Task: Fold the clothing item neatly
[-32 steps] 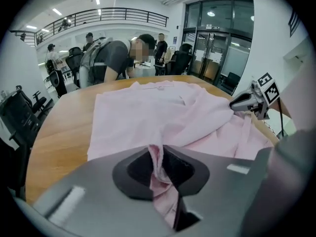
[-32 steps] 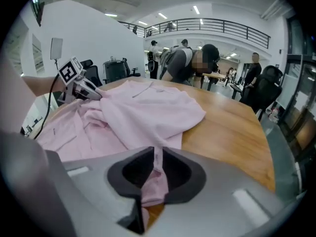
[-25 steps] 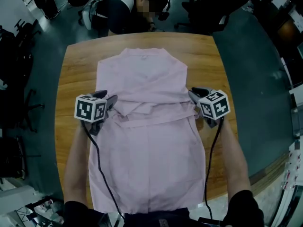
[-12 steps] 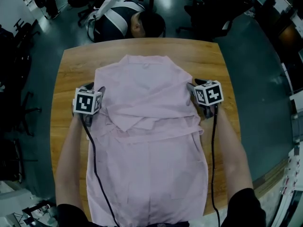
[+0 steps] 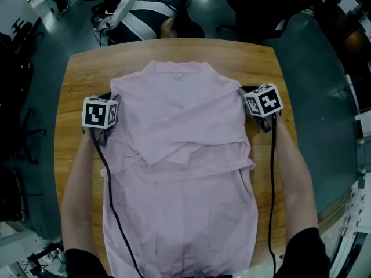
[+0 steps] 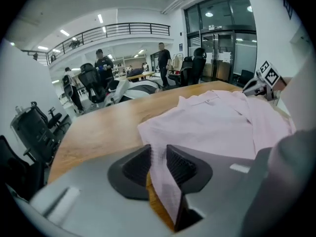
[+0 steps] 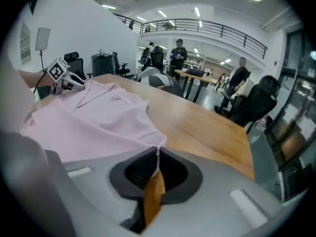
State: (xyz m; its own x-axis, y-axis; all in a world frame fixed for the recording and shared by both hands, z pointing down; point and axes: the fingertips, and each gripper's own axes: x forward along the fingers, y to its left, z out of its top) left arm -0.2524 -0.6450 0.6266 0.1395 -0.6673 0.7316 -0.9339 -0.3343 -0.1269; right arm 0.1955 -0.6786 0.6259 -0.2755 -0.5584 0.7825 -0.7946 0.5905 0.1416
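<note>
A pale pink shirt (image 5: 179, 155) lies flat on the wooden table (image 5: 75, 74), collar at the far end, sleeves folded across the chest. My left gripper (image 5: 112, 99) is at the shirt's left shoulder edge. Its jaws have just been closing, and a fold of pink cloth (image 6: 159, 164) is pinched between the pads. My right gripper (image 5: 242, 92) is at the right shoulder edge. Its jaws have also just closed, with a thin hem of the shirt (image 7: 157, 154) caught between them. Each gripper view shows the other gripper across the shirt: the right gripper (image 6: 261, 83) and the left gripper (image 7: 61, 75).
A person (image 5: 145, 25) sits just beyond the table's far edge. Black cables (image 5: 110, 196) trail from both grippers over the shirt toward me. Office chairs (image 6: 34, 132) and standing people (image 7: 178, 53) fill the room behind. Bare wood (image 7: 207, 127) borders the shirt on both sides.
Both grippers moved away from me along the shirt's sides, from the folded sleeves up to the shoulders, and sank to the cloth. Their jaws now hold the shirt's edges.
</note>
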